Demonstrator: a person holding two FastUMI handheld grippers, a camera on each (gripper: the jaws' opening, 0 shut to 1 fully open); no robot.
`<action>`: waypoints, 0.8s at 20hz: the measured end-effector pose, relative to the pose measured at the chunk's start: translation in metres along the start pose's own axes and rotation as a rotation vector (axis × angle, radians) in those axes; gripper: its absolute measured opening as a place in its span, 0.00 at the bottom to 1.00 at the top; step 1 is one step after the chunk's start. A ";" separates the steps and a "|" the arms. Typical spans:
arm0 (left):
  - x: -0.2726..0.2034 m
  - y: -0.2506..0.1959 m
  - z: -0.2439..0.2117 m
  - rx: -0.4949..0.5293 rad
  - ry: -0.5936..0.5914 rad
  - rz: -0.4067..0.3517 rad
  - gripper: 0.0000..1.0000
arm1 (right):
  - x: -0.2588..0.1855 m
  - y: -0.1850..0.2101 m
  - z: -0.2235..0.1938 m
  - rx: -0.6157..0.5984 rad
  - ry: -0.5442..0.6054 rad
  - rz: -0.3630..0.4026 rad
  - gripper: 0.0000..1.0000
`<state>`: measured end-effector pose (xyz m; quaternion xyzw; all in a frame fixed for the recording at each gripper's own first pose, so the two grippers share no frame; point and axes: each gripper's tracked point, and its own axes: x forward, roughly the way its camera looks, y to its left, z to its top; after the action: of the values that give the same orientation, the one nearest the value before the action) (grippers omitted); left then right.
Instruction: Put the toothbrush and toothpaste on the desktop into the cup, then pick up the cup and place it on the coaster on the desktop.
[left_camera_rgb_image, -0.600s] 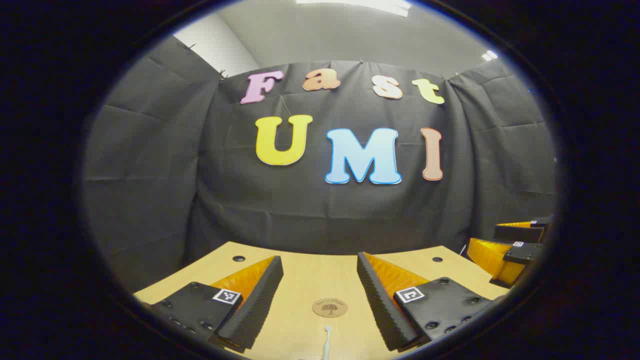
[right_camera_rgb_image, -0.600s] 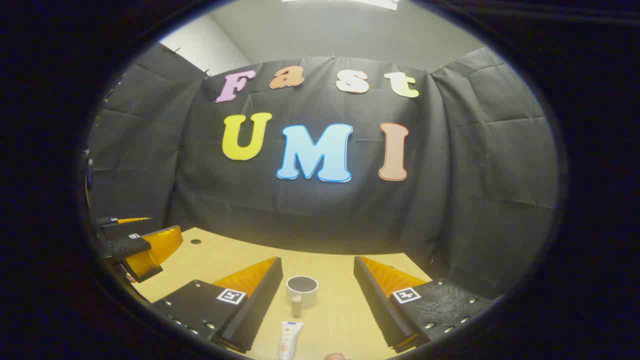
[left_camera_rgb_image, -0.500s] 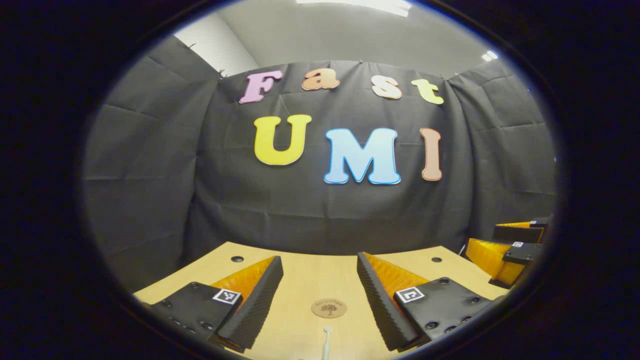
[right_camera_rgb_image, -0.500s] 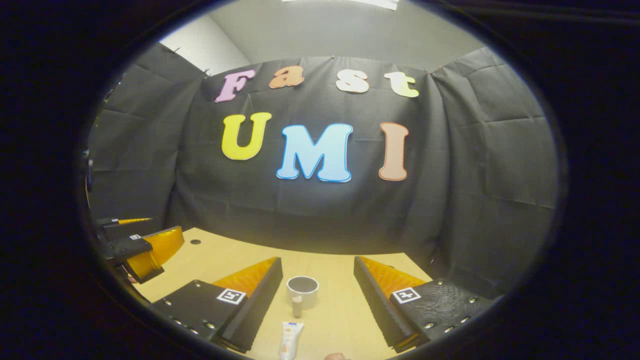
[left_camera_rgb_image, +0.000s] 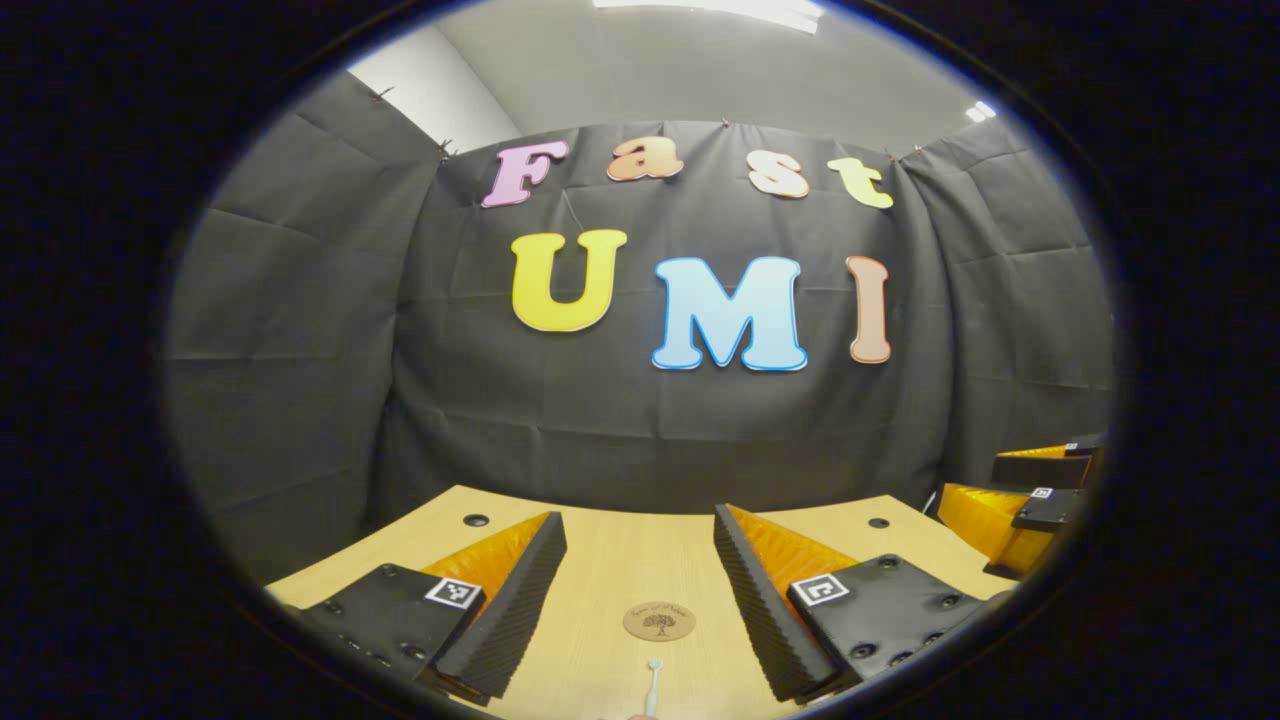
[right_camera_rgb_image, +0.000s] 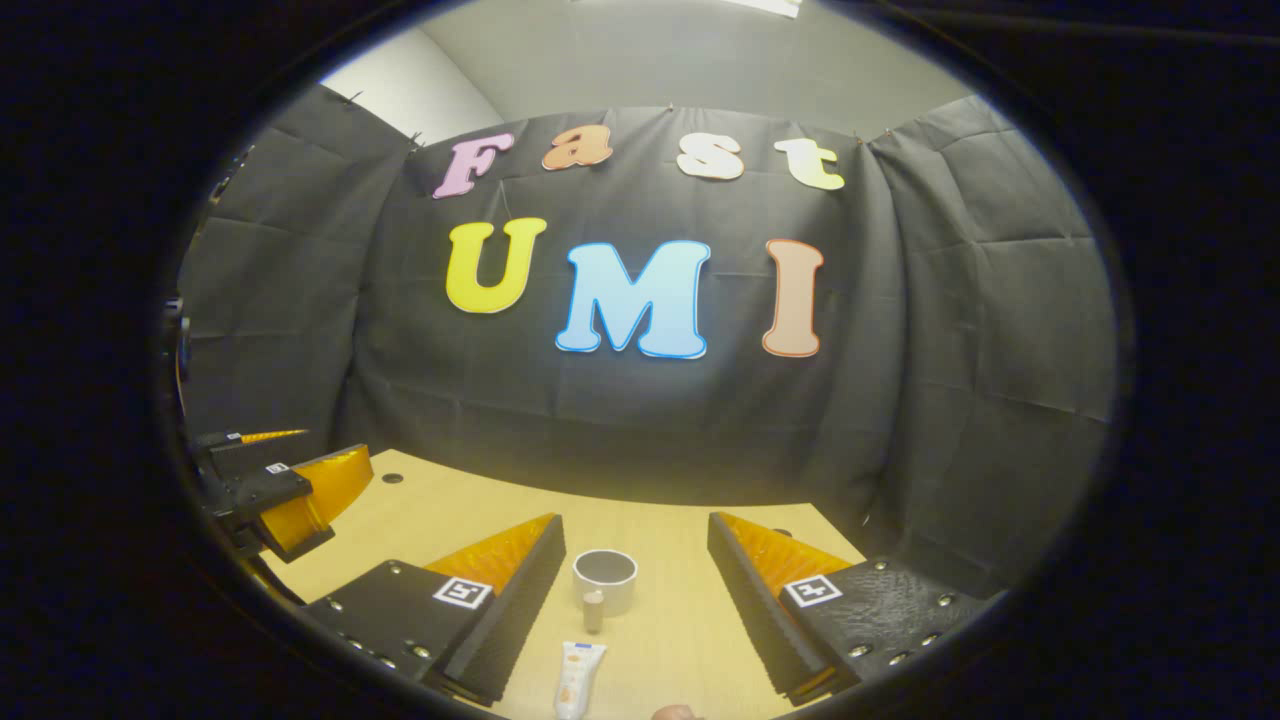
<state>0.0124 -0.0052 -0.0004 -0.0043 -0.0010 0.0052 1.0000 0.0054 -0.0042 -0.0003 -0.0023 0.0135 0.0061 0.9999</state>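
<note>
Fingers (left_camera_rgb_image: 510, 610) of the left gripper (left_camera_rgb_image: 640, 600) stand wide apart, nothing between them but bare tabletop (left_camera_rgb_image: 610, 560). In the left gripper view, going left to right: a small dark hole (left_camera_rgb_image: 476, 520) in the tabletop near its far left edge; then the round wooden coaster (left_camera_rgb_image: 658, 621), flat on the tabletop in the gap between the fingers; just nearer the camera, the head of the white toothbrush (left_camera_rgb_image: 653, 685), lying flat and apart from the coaster, its handle cut off at the bottom edge; a second hole (left_camera_rgb_image: 878, 523) toward the far right; the right gripper at the right edge.

Right gripper view, left to right: the left gripper at the left edge, above the tabletop (right_camera_rgb_image: 450, 515). Right gripper (right_camera_rgb_image: 635, 600) fingers (right_camera_rgb_image: 515, 605) also spread wide, clamped on nothing. Between them the grey cup (right_camera_rgb_image: 605, 580) stands upright, mouth open. A small capped object (right_camera_rgb_image: 593, 610) stands just in front of the cup, possibly touching it; too small to identify. Nearer the camera lies the white toothpaste (right_camera_rgb_image: 573, 685) tube, flat, apart from both fingers. A small rounded brownish thing (right_camera_rgb_image: 675, 712) sits at the bottom edge, unclear.
</note>
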 end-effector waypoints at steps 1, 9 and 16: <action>0.000 0.000 0.000 -0.003 0.000 0.001 0.96 | 0.000 -0.001 -0.001 0.002 0.002 0.000 0.90; 0.003 -0.007 -0.017 -0.040 0.049 -0.013 0.94 | 0.007 0.010 -0.019 0.001 0.077 0.039 0.90; 0.015 -0.003 -0.070 -0.062 0.231 -0.003 0.96 | 0.019 0.025 -0.058 0.029 0.235 0.085 0.91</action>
<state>0.0276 -0.0087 -0.0708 -0.0356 0.1143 0.0033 0.9928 0.0221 0.0204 -0.0593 0.0120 0.1306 0.0481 0.9902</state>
